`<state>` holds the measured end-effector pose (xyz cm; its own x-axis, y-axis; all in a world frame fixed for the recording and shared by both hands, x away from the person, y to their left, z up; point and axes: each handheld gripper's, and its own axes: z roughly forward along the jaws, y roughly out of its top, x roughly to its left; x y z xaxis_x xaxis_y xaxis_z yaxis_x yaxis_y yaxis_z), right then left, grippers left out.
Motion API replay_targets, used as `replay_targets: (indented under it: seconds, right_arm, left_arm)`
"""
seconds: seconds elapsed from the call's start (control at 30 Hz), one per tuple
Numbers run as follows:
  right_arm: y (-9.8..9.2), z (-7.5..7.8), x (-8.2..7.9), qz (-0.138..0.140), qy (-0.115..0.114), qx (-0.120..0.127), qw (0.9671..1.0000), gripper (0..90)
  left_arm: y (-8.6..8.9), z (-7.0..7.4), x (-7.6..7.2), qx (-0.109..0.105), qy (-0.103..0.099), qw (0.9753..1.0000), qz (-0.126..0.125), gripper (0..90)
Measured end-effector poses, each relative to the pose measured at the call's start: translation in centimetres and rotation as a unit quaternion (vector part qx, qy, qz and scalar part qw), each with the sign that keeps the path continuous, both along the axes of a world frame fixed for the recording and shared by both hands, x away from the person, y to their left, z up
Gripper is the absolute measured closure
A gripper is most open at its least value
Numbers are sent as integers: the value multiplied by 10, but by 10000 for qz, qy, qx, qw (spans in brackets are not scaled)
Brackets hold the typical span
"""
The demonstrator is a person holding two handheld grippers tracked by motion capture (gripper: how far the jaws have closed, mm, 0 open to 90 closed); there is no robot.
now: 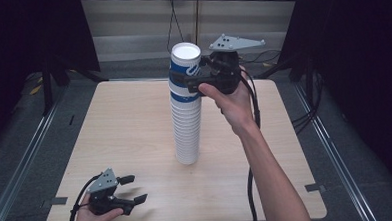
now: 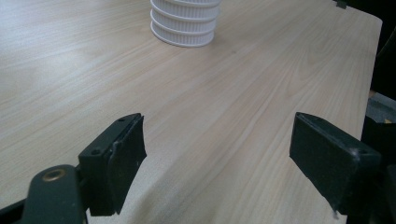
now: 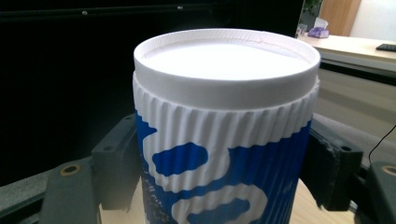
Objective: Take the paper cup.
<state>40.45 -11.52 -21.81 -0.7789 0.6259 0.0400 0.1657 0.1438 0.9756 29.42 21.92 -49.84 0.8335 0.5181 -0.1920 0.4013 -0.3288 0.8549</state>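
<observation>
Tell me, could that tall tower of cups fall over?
It could. The stack of cups is tall and narrow, standing free on the table. The right hand-held gripper squeezes the top cup, so a sideways tug might tip the stack. The cup below might also stick and lift with it, then drop. The left hand-held gripper rests open near the table's front edge, too far away to steady anything.

Pale wooden table (image 1: 134,123) bears a cup stack (image 1: 187,136)
</observation>
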Motion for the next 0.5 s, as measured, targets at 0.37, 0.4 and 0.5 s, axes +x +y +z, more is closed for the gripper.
replay_targets:
  seconds: [0.37, 0.4, 0.5]
  right_arm:
    - [-3, 7, -1, 0, -57, 216, 9998, 241]
    - [-3, 7, -1, -5, -65, 215, 9997, 241]
    - [-3, 11, -1, -9, -106, 265, 9996, 241]
  left_arm:
    - [1, 0, 0, -21, -7, 10000, 33, 181]
    - [1, 1, 0, -31, -6, 10000, 43, 181]
    - [2, 1, 0, -65, -8, 10000, 62, 181]
